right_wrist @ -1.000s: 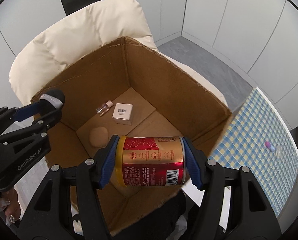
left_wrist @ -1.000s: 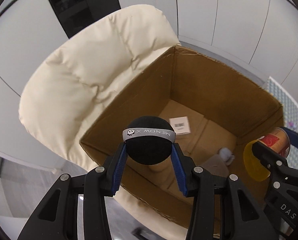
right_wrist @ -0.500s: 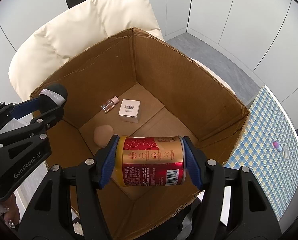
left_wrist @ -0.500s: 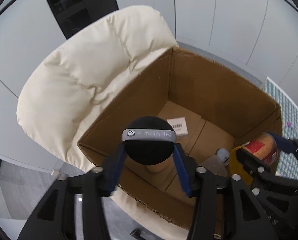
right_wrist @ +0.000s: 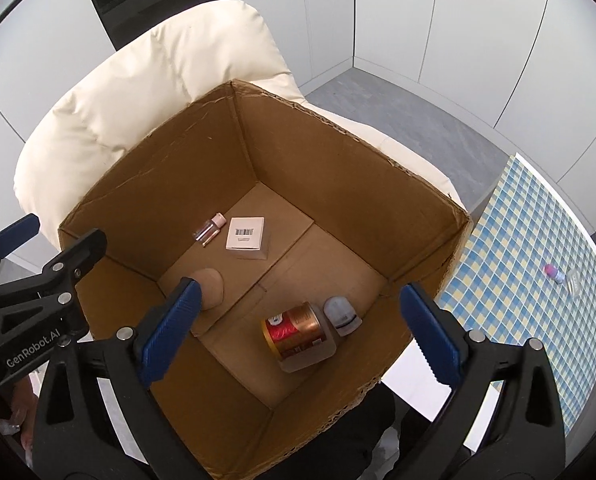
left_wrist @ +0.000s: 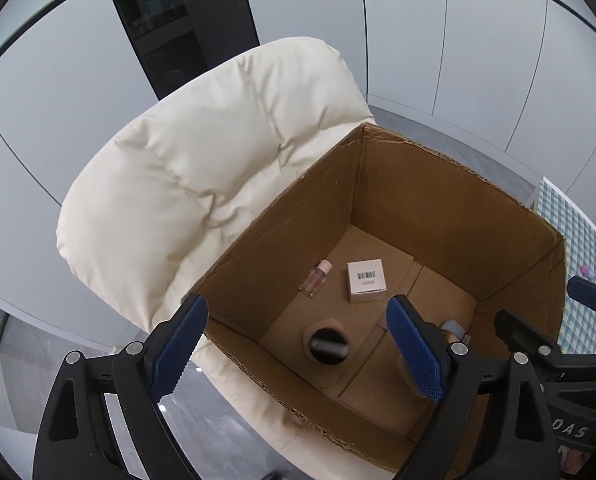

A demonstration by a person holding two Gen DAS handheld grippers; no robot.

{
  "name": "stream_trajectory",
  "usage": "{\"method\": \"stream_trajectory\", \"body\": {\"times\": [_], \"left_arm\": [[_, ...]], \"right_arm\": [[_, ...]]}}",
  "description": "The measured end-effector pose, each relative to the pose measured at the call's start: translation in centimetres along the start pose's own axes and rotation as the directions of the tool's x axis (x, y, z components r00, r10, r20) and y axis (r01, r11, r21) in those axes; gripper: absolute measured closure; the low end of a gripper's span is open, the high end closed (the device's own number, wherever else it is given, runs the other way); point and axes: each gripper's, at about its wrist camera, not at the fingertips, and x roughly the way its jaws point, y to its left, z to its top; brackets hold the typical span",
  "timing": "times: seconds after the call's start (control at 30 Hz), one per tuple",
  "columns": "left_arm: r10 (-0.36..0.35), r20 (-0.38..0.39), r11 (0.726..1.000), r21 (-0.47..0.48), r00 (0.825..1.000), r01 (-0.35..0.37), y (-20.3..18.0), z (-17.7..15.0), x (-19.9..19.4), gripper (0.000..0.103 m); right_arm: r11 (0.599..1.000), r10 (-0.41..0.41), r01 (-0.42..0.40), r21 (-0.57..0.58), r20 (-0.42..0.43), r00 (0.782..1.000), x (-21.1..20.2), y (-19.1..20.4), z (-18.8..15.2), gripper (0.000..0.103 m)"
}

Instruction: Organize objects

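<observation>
- While the left wrist view looks down along its own blue pads, the left gripper [left_wrist: 298, 350] hangs over the near rim of the box [left_wrist: 449, 220] with its jaws spread wide; they have just been opening, and nothing is between them.
- Down on the box floor, directly between those pads in this view, the black ball [left_wrist: 327, 347] sits on top of a tan pad [left_wrist: 307, 334], free of the tool.
- Farther in, a vial [left_wrist: 315, 279] with a pink cap lies beside a small white carton [left_wrist: 366, 281] that shows a barcode on top; the two are close but apart.
- At the right, behind the gripper's right finger, a bit of the can [left_wrist: 449, 334] shows near the box's right wall.
- The box rests on a cream chair [left_wrist: 202, 168], and the other tool's black frame enters at the right edge.

- From the right wrist view, the right gripper [right_wrist: 299, 336] is likewise let go, its jaws standing far apart and just opened, with nothing gripped.
- The can [right_wrist: 296, 330], red and gold, lies on its side on the box [right_wrist: 357, 184] floor, resting against a clear container [right_wrist: 313, 356] whose shape is hard to tell.
- Just beside the can, toward the right wall, lies a pale capped item [right_wrist: 339, 314].
- The tan pad [right_wrist: 212, 288] is partly hidden by the left pad; the ball cannot be seen here.
- The vial [right_wrist: 209, 230] and the carton [right_wrist: 246, 237] lie together at the far left of the floor.
- A checked cloth [right_wrist: 537, 280] lies outside the box at right, with a small pink-tipped thing [right_wrist: 553, 273] on it.
- The left gripper [right_wrist: 34, 256] reaches over the box's left rim.
</observation>
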Motion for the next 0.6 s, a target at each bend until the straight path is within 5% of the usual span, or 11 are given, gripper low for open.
{"method": "stream_trajectory", "body": {"times": [0.6], "left_arm": [[0.015, -0.027, 1.0, -0.005, 1.0, -0.015, 0.2, -0.1, 0.3, 0.012]], "right_arm": [[0.987, -0.127, 0.135, -0.085, 0.097, 0.987, -1.9, 1.3, -0.5, 0.002]]}}
